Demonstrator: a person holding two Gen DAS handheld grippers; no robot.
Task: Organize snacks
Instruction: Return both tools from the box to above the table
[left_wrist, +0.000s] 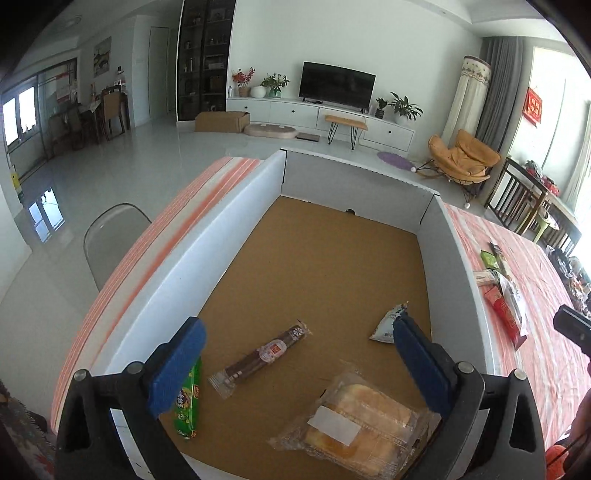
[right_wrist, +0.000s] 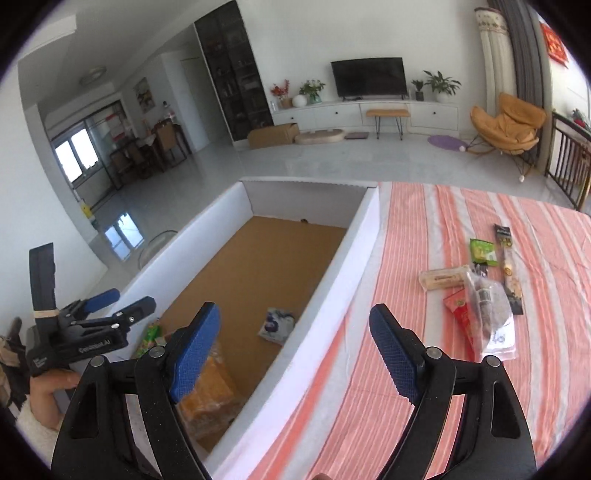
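Observation:
A white-walled box (left_wrist: 177, 280) with a brown cardboard floor stands on the striped tablecloth. Inside it lie a green snack pack (left_wrist: 186, 402), a long brown snack stick (left_wrist: 264, 354), a white-and-blue pouch (left_wrist: 386, 326) and wrapped bread (left_wrist: 354, 417). My left gripper (left_wrist: 298, 325) hangs open above these, holding nothing. My right gripper (right_wrist: 295, 312) is open and empty above the box's right wall (right_wrist: 332, 295). On the cloth to the right lie loose snacks: a green pack (right_wrist: 482, 251), a dark stick (right_wrist: 508, 266), a beige bar (right_wrist: 443, 278), a red pack (right_wrist: 463, 317) and a clear bag (right_wrist: 491, 314).
The pink-striped table (right_wrist: 406, 369) reaches right past the snack pile. A grey chair (left_wrist: 110, 236) stands off the table's left edge. A hand in a pale sleeve (right_wrist: 44, 398) holds the left gripper (right_wrist: 129, 301). Beyond the box lies open living-room floor.

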